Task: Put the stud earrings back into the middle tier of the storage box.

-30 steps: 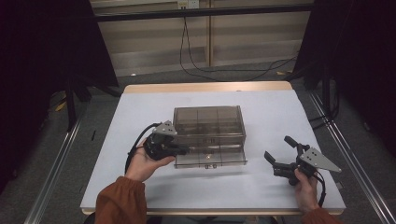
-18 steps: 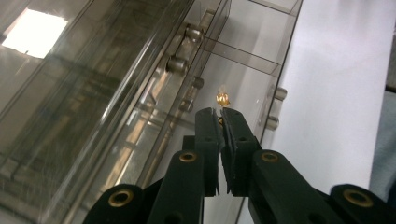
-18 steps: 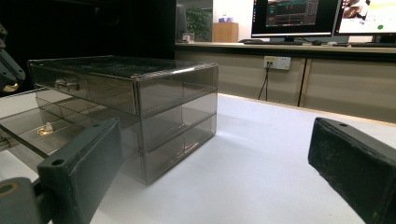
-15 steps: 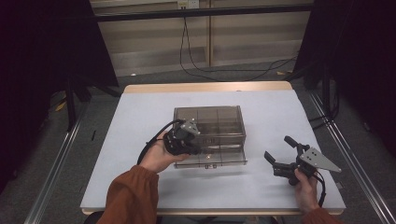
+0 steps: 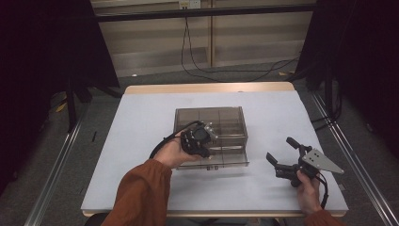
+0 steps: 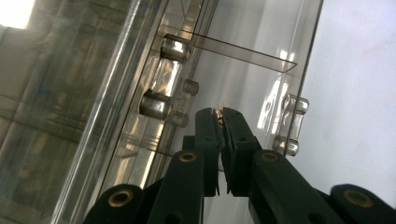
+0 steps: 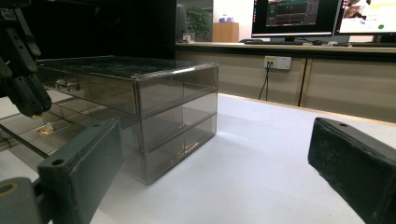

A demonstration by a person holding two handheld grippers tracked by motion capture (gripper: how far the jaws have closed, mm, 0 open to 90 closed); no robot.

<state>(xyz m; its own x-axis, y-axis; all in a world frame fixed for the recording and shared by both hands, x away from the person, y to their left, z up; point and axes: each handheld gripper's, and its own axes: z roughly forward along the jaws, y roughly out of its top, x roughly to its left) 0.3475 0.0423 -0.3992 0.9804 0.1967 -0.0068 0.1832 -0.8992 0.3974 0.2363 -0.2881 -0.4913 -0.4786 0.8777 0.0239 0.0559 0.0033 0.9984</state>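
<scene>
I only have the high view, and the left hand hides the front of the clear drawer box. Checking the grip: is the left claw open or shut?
Observer: Shut. In the left gripper view the left claw has its jaws together, with a golden speck at the tips.
Operator: Is a drawer out?
Observer: Yes. The right gripper view shows a drawer pulled out of the drawer box beneath that claw, with a small golden piece lying in it.
Operator: And the right claw?
Observer: The right claw is open and holds nothing.

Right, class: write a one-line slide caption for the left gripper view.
Shut left gripper pinching something small and golden above an open clear drawer.
</scene>
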